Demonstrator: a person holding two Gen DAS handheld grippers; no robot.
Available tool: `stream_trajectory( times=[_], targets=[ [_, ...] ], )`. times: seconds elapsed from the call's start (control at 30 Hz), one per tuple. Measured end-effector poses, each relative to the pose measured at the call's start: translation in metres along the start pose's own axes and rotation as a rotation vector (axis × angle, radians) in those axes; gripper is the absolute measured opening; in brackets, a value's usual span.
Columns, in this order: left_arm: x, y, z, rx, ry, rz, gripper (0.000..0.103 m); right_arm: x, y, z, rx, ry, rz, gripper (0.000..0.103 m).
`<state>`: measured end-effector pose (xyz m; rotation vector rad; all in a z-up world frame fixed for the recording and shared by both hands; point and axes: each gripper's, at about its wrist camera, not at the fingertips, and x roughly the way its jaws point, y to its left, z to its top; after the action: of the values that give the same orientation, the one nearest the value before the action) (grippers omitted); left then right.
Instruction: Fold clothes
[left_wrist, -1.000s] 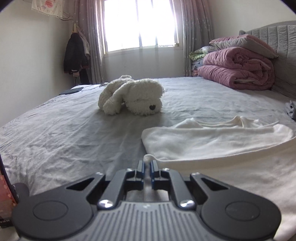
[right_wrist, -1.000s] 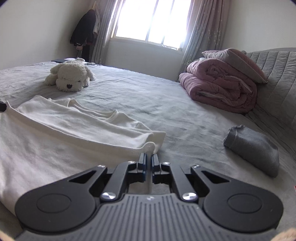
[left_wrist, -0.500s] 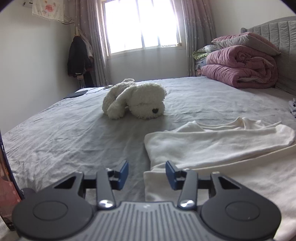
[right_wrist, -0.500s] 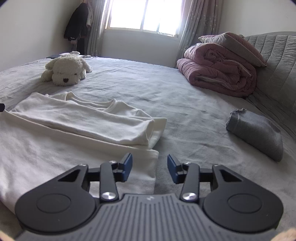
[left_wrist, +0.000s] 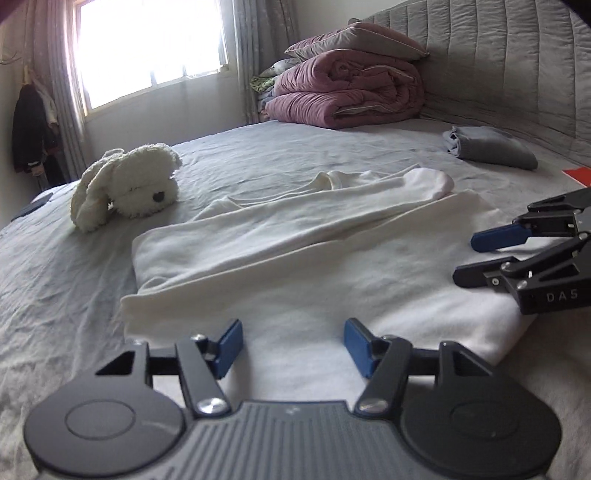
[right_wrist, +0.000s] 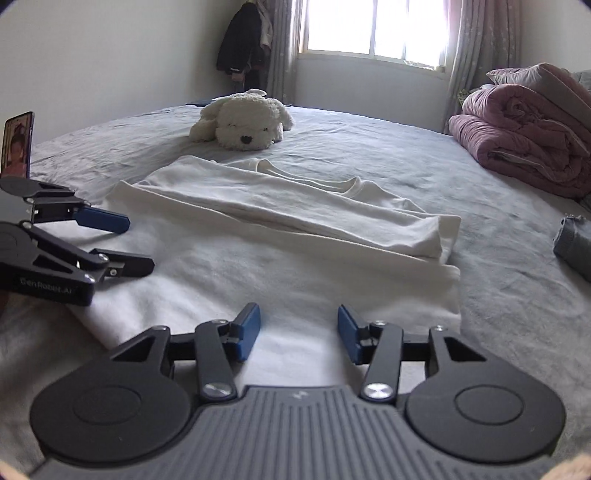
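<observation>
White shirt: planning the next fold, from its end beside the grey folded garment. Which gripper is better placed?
Right. The right gripper hovers over the white shirt nearer the grey folded garment; the left gripper sits at the far side. Both jaws are opening, gripping nothing.

Ahead of the left hand-held gripper, black with blue pads, lies a cream-white garment on a bed with a plain pale grey sheet. Beyond it to the left sits a fluffy white plush dog with a black nose. Farther off right are a dusty-pink quilt, a grey folded cloth and a grey quilted headboard. The right hand-held gripper shows the same black and blue.
</observation>
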<state>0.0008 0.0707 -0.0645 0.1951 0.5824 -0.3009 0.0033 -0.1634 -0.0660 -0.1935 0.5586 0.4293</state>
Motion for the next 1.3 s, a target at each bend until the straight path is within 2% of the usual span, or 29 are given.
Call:
stream_trajectory(
  times=[0.2, 0.4, 0.5, 0.57, 0.73, 0.87, 0.97, 1.13, 1.3],
  targets=[
    [-0.026, 0.03, -0.022, -0.045, 0.001, -0.06, 0.064, -0.023, -0.019, -0.015, 0.002, 0.008, 0.027, 0.051],
    [-0.044, 0.044, -0.03, -0.07, 0.008, -0.055, 0.064, -0.04, -0.032, -0.024, 0.021, 0.019, 0.016, 0.051],
    [-0.047, 0.037, -0.02, -0.086, 0.009, -0.065, 0.064, -0.043, -0.02, -0.017, 0.002, 0.012, 0.014, 0.052],
    [-0.048, 0.028, -0.013, -0.076, -0.011, -0.101, 0.064, -0.044, -0.01, -0.01, -0.018, 0.003, 0.023, 0.052],
    [-0.032, -0.006, -0.001, -0.004, 0.001, -0.171, 0.064, -0.033, 0.023, 0.007, -0.046, 0.001, 0.126, 0.052],
    [-0.016, -0.025, -0.004, 0.067, 0.032, -0.179, 0.064, -0.016, 0.035, 0.006, -0.065, 0.03, 0.154, 0.052],
    [-0.019, -0.019, -0.007, 0.063, 0.034, -0.193, 0.064, -0.012, 0.03, 0.0, -0.049, 0.039, 0.166, 0.053],
    [-0.036, 0.003, -0.022, 0.056, 0.035, -0.209, 0.065, -0.028, 0.003, -0.012, 0.013, 0.037, 0.176, 0.054],
    [-0.055, 0.019, -0.034, 0.073, 0.058, -0.176, 0.065, -0.046, -0.017, -0.023, 0.028, 0.045, 0.174, 0.054]
  ],
)
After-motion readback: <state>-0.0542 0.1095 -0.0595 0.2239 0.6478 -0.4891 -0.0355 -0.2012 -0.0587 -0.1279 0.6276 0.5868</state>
